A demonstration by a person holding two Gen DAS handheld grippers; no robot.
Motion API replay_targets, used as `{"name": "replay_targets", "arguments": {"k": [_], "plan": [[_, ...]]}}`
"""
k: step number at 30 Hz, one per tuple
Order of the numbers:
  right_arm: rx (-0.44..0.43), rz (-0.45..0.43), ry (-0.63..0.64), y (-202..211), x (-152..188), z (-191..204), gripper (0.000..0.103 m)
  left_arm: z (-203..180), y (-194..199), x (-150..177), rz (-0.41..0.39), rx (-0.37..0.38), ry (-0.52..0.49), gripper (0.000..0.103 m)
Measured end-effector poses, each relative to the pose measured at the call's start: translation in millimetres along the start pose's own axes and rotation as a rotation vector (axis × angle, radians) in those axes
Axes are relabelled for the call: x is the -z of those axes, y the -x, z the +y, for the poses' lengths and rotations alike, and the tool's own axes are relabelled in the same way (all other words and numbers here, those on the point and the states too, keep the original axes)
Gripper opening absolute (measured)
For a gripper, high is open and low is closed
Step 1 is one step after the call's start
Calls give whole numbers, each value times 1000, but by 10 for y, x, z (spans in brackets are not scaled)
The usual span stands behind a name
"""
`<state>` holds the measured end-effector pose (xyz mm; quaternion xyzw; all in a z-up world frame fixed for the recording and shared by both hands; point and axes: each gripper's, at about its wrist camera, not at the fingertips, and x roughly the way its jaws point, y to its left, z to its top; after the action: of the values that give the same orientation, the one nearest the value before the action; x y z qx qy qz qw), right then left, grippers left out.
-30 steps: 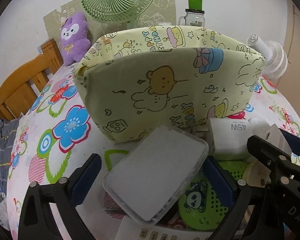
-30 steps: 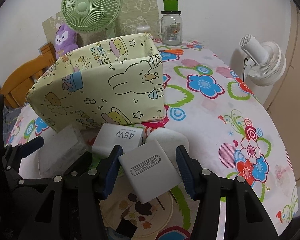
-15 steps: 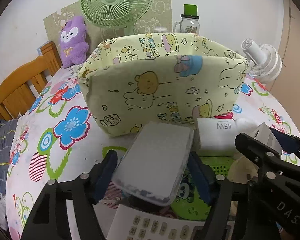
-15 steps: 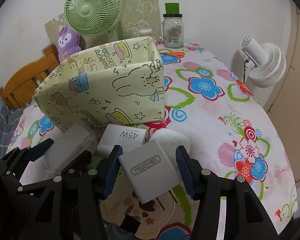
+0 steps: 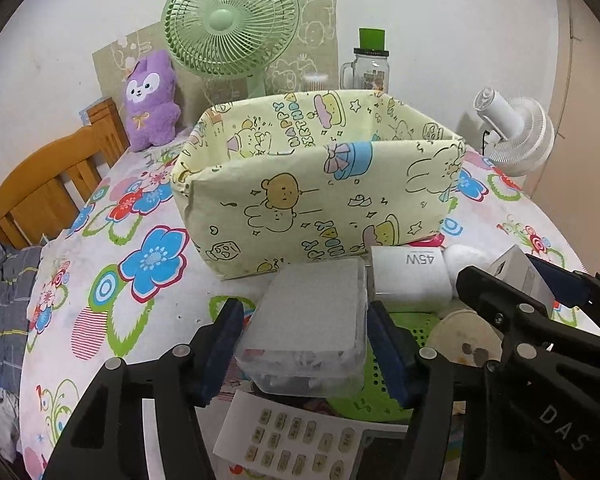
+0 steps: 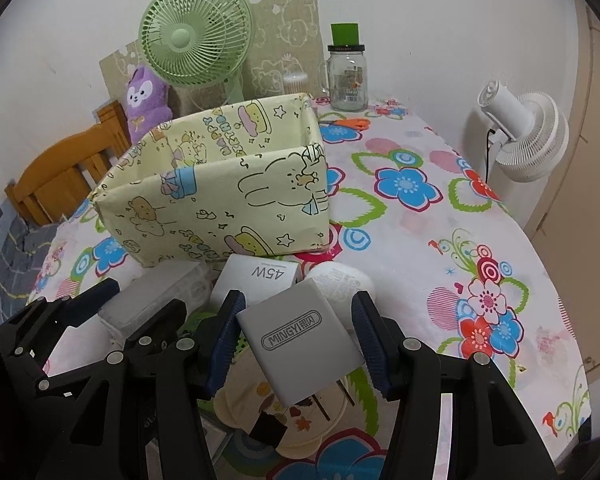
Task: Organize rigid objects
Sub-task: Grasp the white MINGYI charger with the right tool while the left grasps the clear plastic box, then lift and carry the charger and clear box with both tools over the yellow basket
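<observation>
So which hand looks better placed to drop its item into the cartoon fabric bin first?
Probably the left. The left gripper clamps the clear plastic case directly facing the fabric bin's long front wall. The right gripper holds the grey charger nearer the bin's right-hand corner.

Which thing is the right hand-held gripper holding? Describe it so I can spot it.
Find the yellow cartoon-print box on the flowered table. In front of it, the right hand-held gripper clamps a grey charger. Unlike the white "45W" charger behind, it reads "MINGYI".
</observation>
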<state>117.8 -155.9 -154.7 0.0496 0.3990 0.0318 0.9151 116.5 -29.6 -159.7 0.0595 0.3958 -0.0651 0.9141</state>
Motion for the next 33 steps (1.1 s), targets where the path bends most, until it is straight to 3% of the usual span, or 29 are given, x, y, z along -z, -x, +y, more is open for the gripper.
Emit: {"name": "replay_targets", "arguments": {"k": [33], "plan": [[-40, -120, 35, 612, -262, 63, 59, -47, 682, -231, -97, -67, 30, 62]]}}
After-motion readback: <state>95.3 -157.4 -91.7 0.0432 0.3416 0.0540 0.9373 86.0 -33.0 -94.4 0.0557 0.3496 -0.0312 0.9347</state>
